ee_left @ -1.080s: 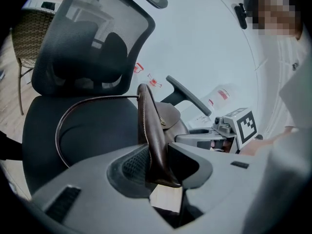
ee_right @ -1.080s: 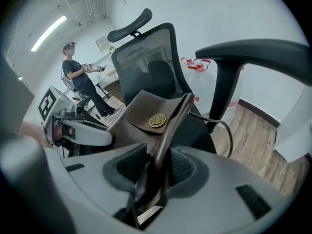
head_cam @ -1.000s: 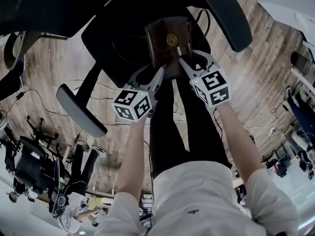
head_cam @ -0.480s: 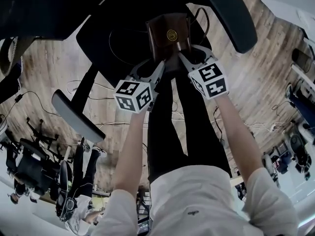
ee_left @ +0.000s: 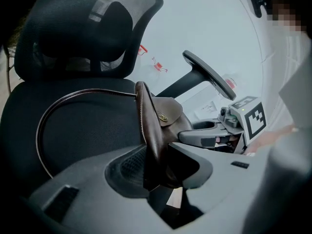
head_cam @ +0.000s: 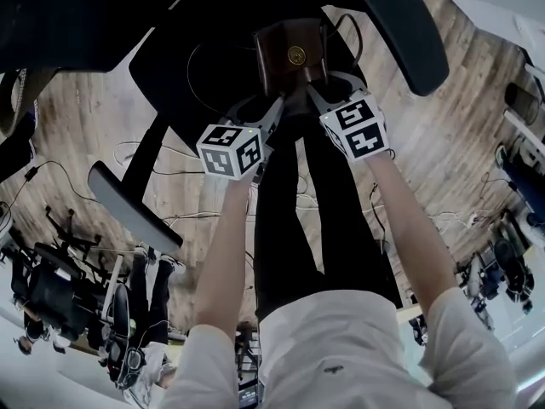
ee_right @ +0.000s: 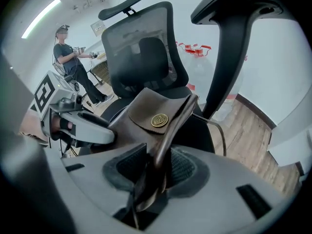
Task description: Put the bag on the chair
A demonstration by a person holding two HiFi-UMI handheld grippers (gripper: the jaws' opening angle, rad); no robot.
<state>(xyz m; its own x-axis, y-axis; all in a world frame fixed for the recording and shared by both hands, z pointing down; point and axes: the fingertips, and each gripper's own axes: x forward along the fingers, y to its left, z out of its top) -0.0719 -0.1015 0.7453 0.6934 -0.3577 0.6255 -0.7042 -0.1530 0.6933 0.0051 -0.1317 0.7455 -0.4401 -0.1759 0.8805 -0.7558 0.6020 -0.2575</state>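
Observation:
A small brown leather bag with a round brass clasp is held over the black seat of an office chair. My left gripper is shut on the bag's left edge. My right gripper is shut on its right edge. The bag's thin strap loops out and lies on the seat. The chair's mesh backrest rises behind the bag. Whether the bag's bottom touches the seat is hidden.
The chair's armrests stick out on both sides of the seat. Below is a wooden floor with cables. A person stands in the background, and other chairs are at the lower left.
Both grippers have carried the bag a little further over the seat, away from me. Their hold on the bag is unchanged.

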